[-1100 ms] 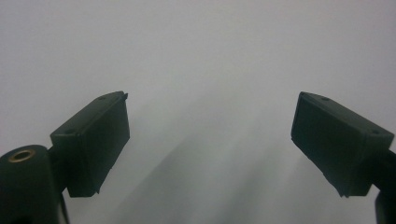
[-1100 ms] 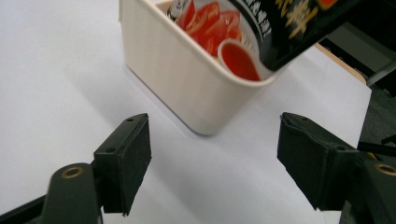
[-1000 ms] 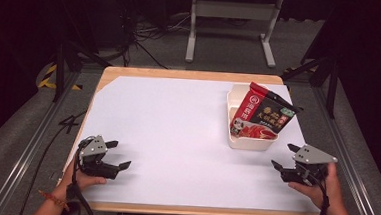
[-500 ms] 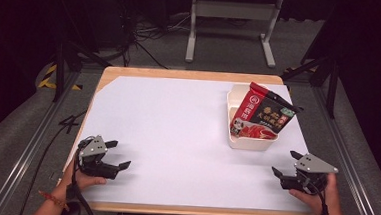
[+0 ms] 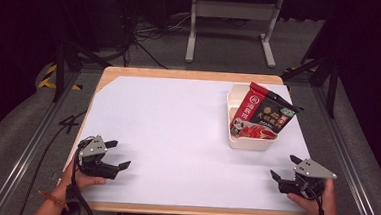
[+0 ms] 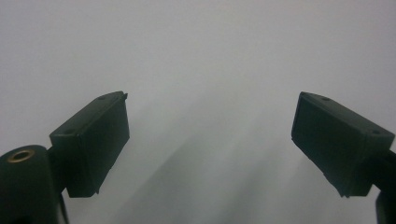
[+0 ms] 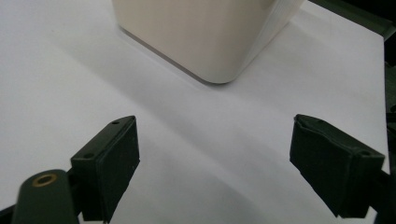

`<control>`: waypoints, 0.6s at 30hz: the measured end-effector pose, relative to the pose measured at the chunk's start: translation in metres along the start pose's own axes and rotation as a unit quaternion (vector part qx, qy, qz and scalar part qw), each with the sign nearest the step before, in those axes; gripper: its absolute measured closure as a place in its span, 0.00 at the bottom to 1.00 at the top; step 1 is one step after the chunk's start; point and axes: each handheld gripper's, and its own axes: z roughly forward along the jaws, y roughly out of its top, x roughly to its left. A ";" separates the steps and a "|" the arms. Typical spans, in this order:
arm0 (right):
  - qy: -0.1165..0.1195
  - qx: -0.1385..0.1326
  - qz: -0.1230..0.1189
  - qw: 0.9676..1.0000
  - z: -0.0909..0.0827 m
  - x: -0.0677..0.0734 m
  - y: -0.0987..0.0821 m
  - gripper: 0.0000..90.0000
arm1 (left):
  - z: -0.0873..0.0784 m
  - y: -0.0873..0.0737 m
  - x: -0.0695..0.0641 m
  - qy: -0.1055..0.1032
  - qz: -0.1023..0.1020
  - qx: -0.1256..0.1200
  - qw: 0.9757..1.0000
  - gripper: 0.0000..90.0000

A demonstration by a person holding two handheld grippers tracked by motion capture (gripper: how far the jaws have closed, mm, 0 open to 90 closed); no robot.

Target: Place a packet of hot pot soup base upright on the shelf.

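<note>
Resting near the white worktop's (image 5: 177, 131) front corners, two black grippers, left (image 5: 118, 154) and right (image 5: 284, 167), gape empty; one cream plastic tub (image 5: 249, 141) holding one red-and-black food pouch (image 5: 258, 116) hugs the right edge, broad open centre.

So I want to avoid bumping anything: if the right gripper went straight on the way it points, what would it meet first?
Probably the cream bin. In the right gripper view it stands dead ahead of the open right gripper, with bare white sheet between. Depth is hard to judge.
</note>
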 end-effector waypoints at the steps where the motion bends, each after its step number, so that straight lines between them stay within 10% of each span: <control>1: 0.000 -0.002 0.000 1.000 0.000 0.000 0.000 0.17 | 0.000 0.000 0.000 0.001 -0.001 -0.001 1.000 0.13; 18: -0.010 -0.009 -0.006 1.000 0.000 0.005 0.000 0.17 | 0.000 0.001 0.001 0.009 -0.001 0.000 1.000 0.13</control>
